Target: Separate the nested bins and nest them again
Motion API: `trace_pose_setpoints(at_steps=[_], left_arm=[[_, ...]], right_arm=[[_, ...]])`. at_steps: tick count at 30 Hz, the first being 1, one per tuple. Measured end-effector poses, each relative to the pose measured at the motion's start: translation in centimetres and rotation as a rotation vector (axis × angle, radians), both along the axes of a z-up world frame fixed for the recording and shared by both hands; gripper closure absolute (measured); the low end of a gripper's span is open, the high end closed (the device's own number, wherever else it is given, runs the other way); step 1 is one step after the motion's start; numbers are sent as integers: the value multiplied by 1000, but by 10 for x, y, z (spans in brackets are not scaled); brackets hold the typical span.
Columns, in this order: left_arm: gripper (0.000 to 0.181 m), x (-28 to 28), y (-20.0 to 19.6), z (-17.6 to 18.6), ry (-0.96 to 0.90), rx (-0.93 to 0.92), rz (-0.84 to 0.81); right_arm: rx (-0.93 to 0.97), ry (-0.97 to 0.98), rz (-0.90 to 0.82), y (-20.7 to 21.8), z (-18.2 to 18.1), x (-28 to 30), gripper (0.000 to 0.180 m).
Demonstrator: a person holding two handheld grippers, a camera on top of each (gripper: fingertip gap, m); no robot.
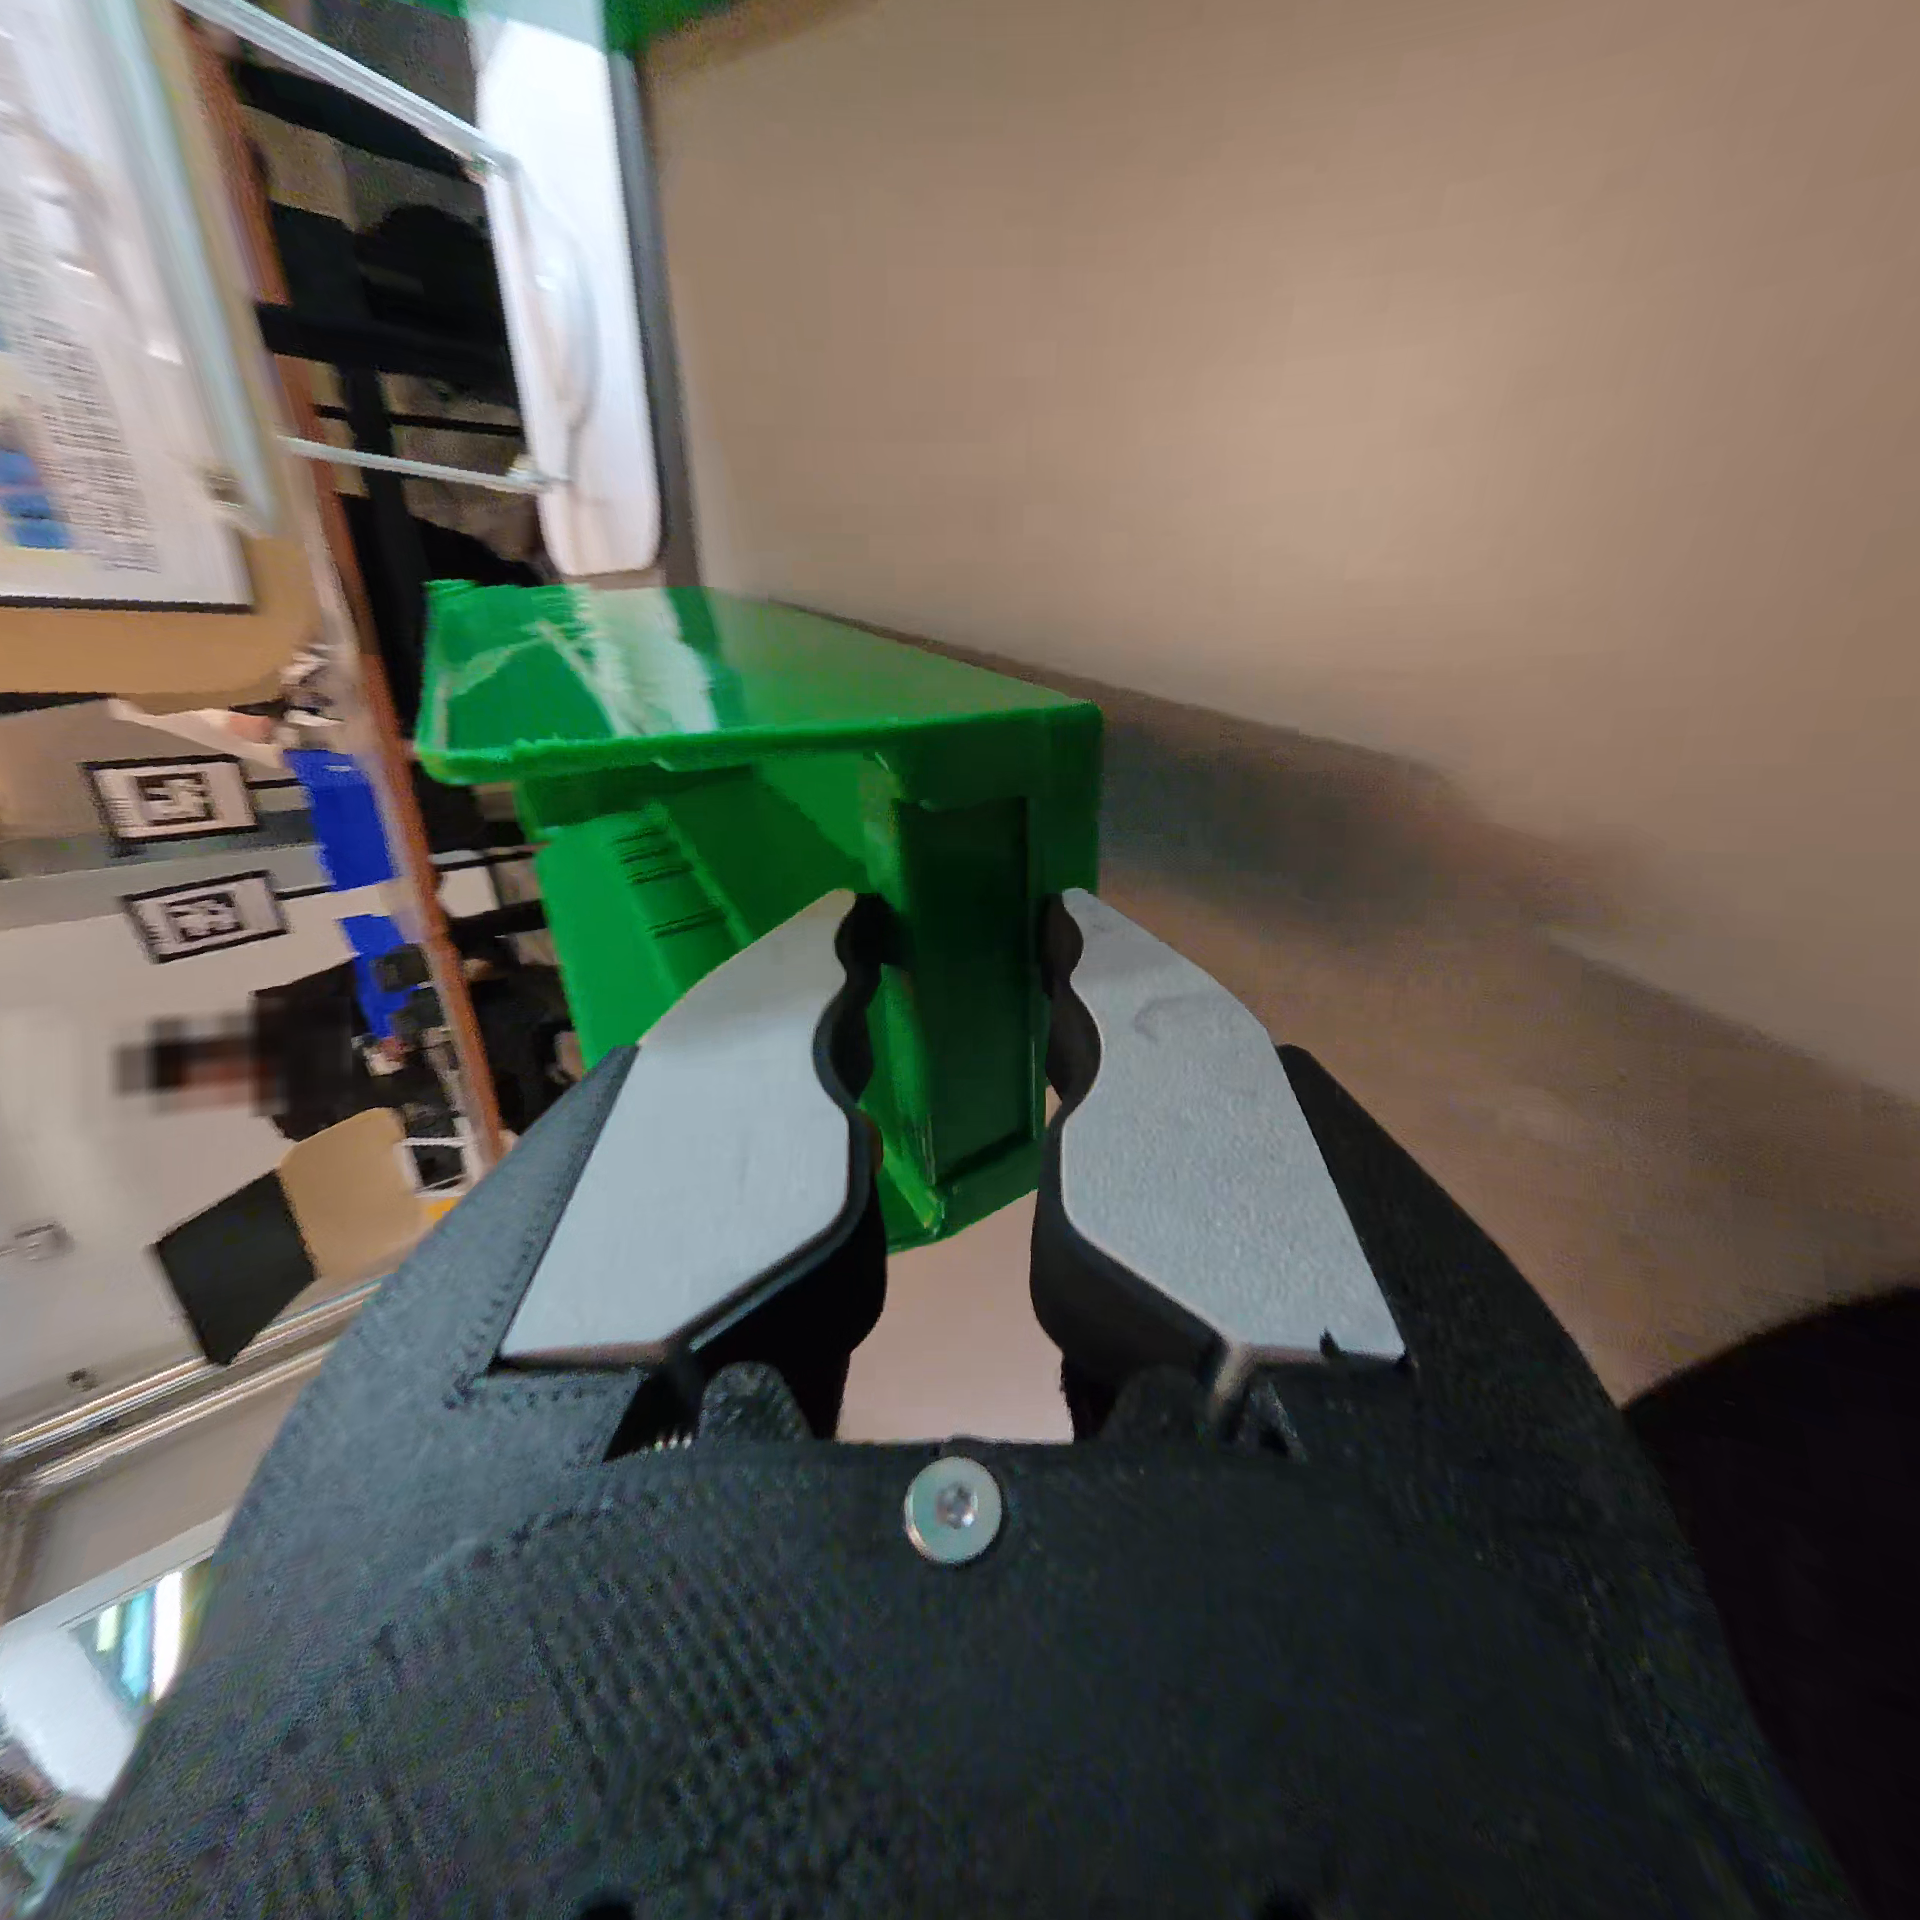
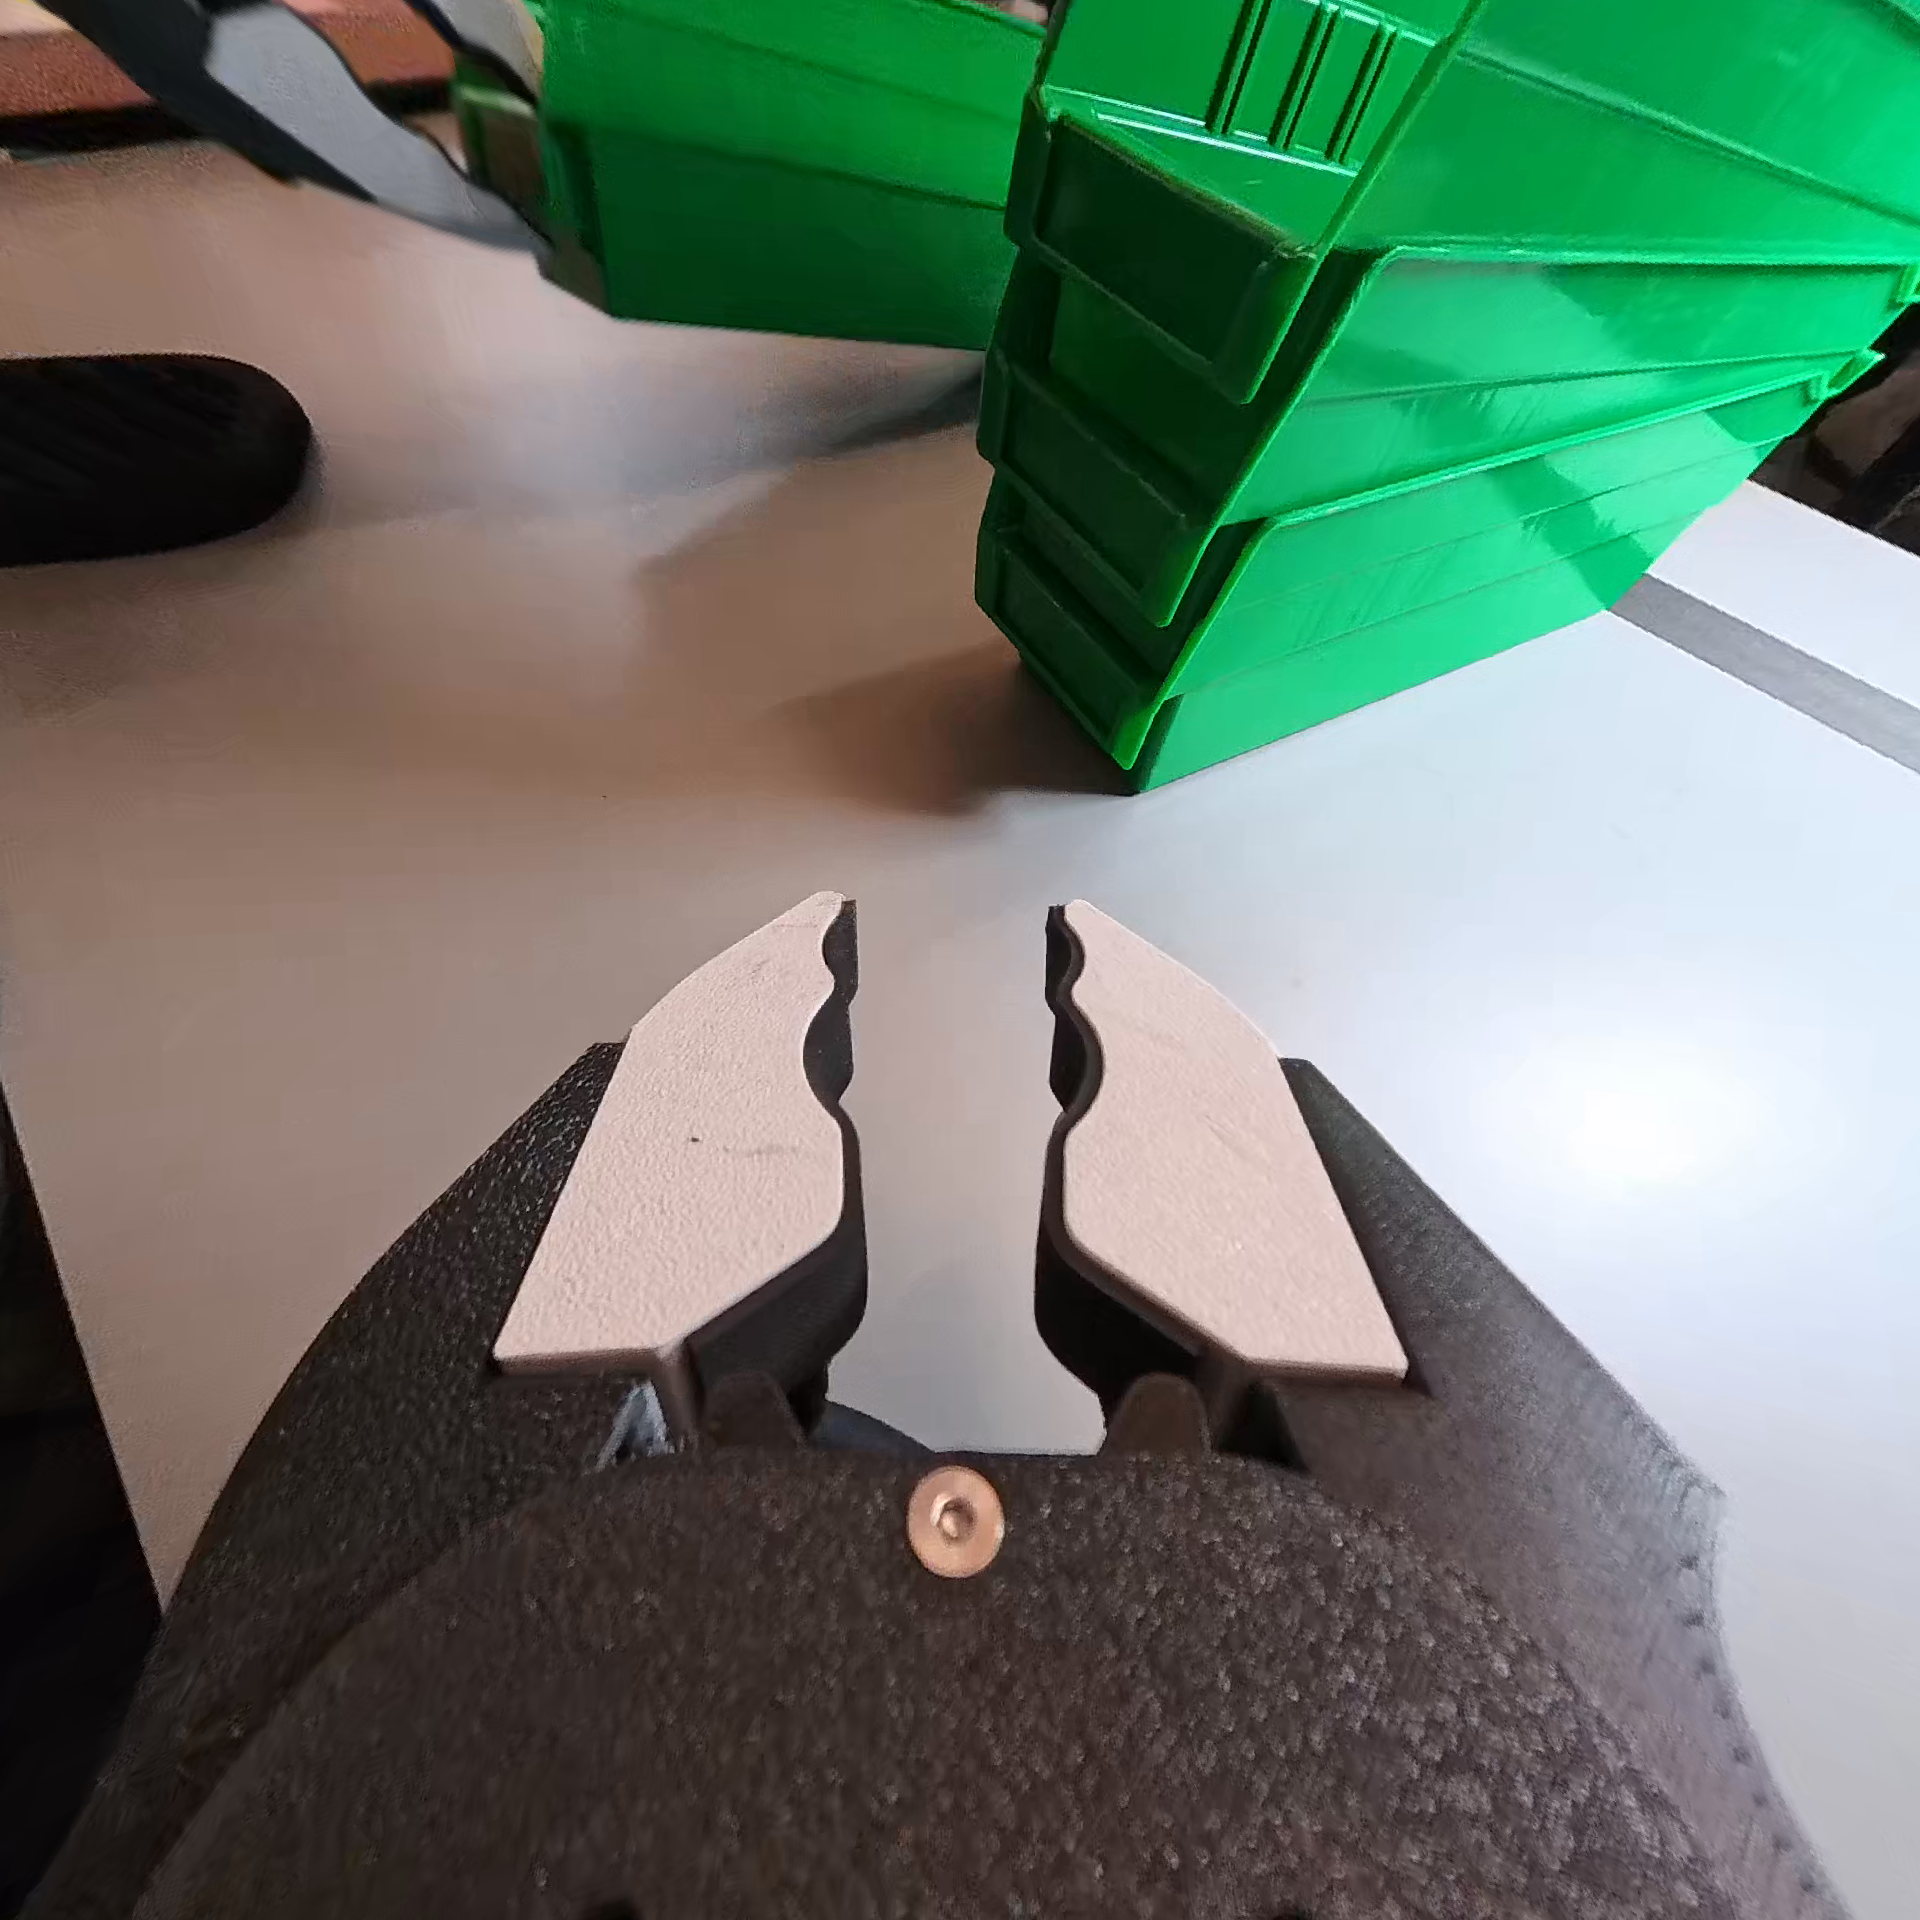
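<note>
Left tool [image 1: 951, 920]: you are holding one green bin [image 1: 790, 748] by its end, the tool closed on the recessed end panel. The view is rolled sideways, so the bench [image 1: 1351, 364] is filling the right half of the picture.

Held bin: it is appearing in the right wrist view as the separate bin [image 2: 790, 187] at top centre, with the left tool's fingers beside its left end. Whether it is touching the bench I cannot tell.

Right tool [image 2: 951, 914]: you are carrying it empty, fingers narrowly parted, low over bare bench and well short of the stack.

Stack [image 2: 1351, 436]: several green bins are sitting nested on the bench, end panels stepped one above another, the top one tilted.

Step in hand (judgement): you are either setting a separated bin aside or bringing it back; which one is not showing.

Doing it well: you are gripping a thin panel at one end only, so keep the bin level and move slowly, as it could pivot in the grip. Bring the right tool in to steady the stack.

Risk: a tilted bin may be jamming on the rims below.

Writing: no brand is showing on the bins. Two square black-and-white marker cards [image 1: 171, 800] and a framed printed sheet [image 1: 94, 343] are hanging in the background; text not recorded.
</note>
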State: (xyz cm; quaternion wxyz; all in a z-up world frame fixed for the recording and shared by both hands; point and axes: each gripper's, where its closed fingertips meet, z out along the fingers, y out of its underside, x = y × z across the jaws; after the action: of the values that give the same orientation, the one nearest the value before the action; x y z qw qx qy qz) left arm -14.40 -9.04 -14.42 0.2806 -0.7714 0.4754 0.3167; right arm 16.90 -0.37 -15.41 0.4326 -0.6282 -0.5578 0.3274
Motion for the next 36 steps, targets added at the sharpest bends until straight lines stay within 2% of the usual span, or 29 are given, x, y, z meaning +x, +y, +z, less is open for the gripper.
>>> trace_pose_setpoints(at_steps=[4,9,11,14,19,21,24,25,26,30,33,36], left_arm=[[153,17,-4,61,29,126,-17],[157,29,12,125,38,245,-25],[159,28,21,139,35,253,-29],[158,27,26,142,18,172,-40],[155,37,15,123,-59,-1,-79],[154,38,7,101,-79,-106,-68],[154,28,0,62,-8,-208,-41],[172,26,-1,48,-6,-227,-33],[180,26,-1,35,-16,-244,-39],[180,16,6,-4,-38,-255,-2],[165,10,3,-26,-36,-302,16],[147,12,-5,-36,-111,-377,32]], right_arm=[[11,7,6,-2,1,-2,146],[30,11,7,-5,2,-1,147],[25,12,5,-5,1,0,147],[15,15,4,-6,-2,3,148],[-1,12,9,-5,-7,3,148],[1,9,16,-6,-7,3,148],[7,7,23,-8,-8,2,148],[8,7,24,-8,-8,2,148],[8,7,25,-8,-8,2,148],[3,10,27,-8,-8,3,148],[3,4,27,-8,-9,3,148],[-4,-5,28,-7,-12,3,149]])
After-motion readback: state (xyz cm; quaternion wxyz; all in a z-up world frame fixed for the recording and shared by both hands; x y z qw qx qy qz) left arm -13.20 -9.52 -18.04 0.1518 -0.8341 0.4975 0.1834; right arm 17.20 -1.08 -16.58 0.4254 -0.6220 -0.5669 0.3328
